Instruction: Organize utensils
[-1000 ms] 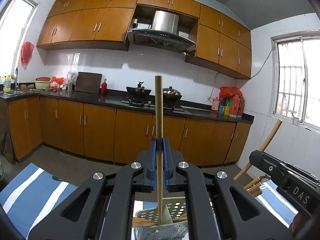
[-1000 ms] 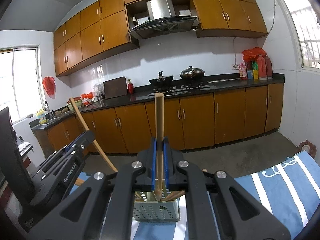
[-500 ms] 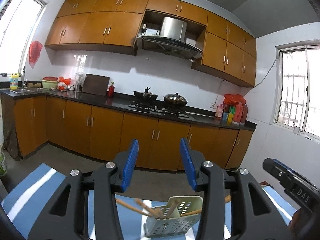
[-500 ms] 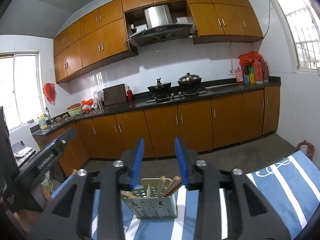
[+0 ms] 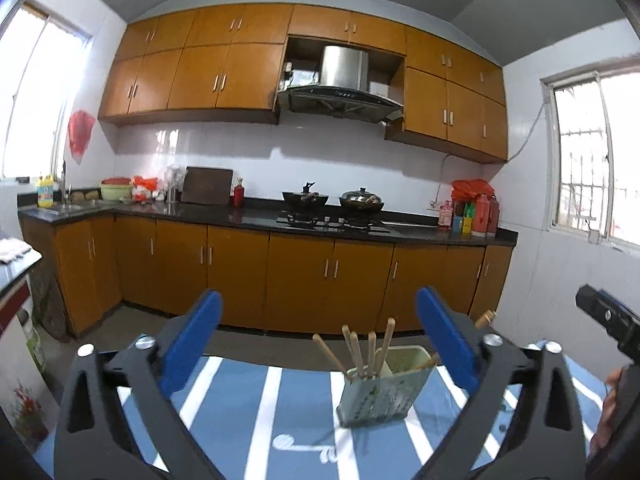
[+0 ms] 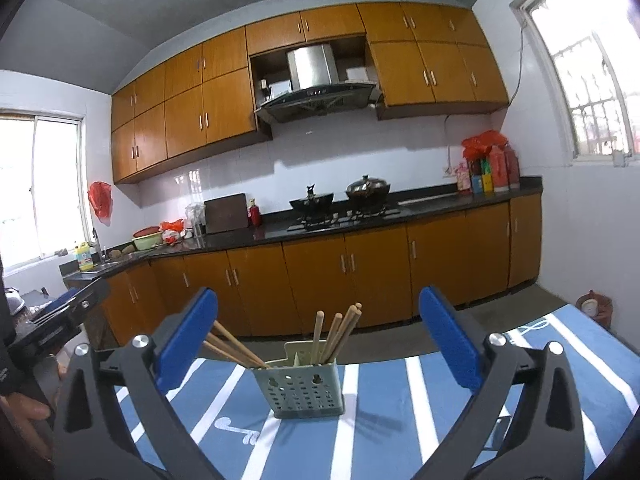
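**Counts on the striped cloth**

One pale green perforated plastic utensil holder (image 6: 304, 390) stands ahead of the right gripper, holding six wooden chopsticks (image 6: 318, 336). Beyond it, two dark lidded pans (image 6: 367, 189) sit on the stove. One blue-and-white striped cloth (image 6: 400, 400) lies underneath.

The pale green utensil holder (image 6: 305, 385) stands alone on the blue striped cloth (image 6: 400, 408), with bare cloth open on its left, right and near sides. Wooden chopsticks (image 6: 334, 334) bristle up and lean out of its top, several slanting far to the left (image 6: 230, 346), so the way straight down into it is crowded. The left gripper (image 5: 318, 340) and right gripper (image 6: 318, 340) are opening wide with nothing between their pads, both hanging short of the holder.
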Demonstrator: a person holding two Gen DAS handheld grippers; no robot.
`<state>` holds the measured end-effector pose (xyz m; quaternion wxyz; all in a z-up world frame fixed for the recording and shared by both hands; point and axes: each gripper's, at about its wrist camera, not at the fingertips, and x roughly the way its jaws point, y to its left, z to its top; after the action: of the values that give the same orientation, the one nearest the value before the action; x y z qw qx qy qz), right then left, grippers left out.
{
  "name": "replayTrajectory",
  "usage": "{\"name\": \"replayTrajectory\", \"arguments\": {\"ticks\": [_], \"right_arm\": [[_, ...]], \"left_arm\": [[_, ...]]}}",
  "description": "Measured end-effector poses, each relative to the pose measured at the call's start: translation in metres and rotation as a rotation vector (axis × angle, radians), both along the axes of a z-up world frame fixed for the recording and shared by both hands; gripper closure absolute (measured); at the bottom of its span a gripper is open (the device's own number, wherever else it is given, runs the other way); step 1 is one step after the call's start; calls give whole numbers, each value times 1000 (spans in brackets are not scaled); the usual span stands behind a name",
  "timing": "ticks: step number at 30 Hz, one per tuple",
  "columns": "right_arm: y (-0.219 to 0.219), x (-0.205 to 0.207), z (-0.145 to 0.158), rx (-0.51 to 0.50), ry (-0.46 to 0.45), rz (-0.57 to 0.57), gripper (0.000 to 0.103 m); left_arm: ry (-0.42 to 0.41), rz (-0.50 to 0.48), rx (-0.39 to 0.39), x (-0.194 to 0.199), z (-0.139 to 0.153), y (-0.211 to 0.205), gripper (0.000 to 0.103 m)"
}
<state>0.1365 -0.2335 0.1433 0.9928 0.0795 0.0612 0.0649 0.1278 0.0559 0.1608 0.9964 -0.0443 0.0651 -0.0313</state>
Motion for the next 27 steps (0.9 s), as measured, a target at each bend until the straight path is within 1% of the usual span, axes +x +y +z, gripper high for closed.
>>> {"name": "replayTrajectory", "arguments": {"ticks": [4,7,11,16,19,23,27], "right_arm": [[3,-27,-4,-22,-6,7,4],[11,-48,-13,-52,2,-1,4],[22,-69,-32,-95,35,3,4],[31,-93,-56,-118,58,18,4],[36,-103,-69,-140,60,4,4],[40,-111,-93,-172,103,-13,4],[42,-114,-113,-171,143,-13,4]], "left_arm": [[-6,-14,52,-31,-7,-3,2],[2,-7,75,-49,-18,-4,2],[18,1,65,-71,-33,-4,2],[43,13,51,-94,-54,-6,2],[61,26,68,-104,-68,-11,2],[99,27,103,-110,-87,-18,2],[134,32,110,-117,-109,-19,2]]}}
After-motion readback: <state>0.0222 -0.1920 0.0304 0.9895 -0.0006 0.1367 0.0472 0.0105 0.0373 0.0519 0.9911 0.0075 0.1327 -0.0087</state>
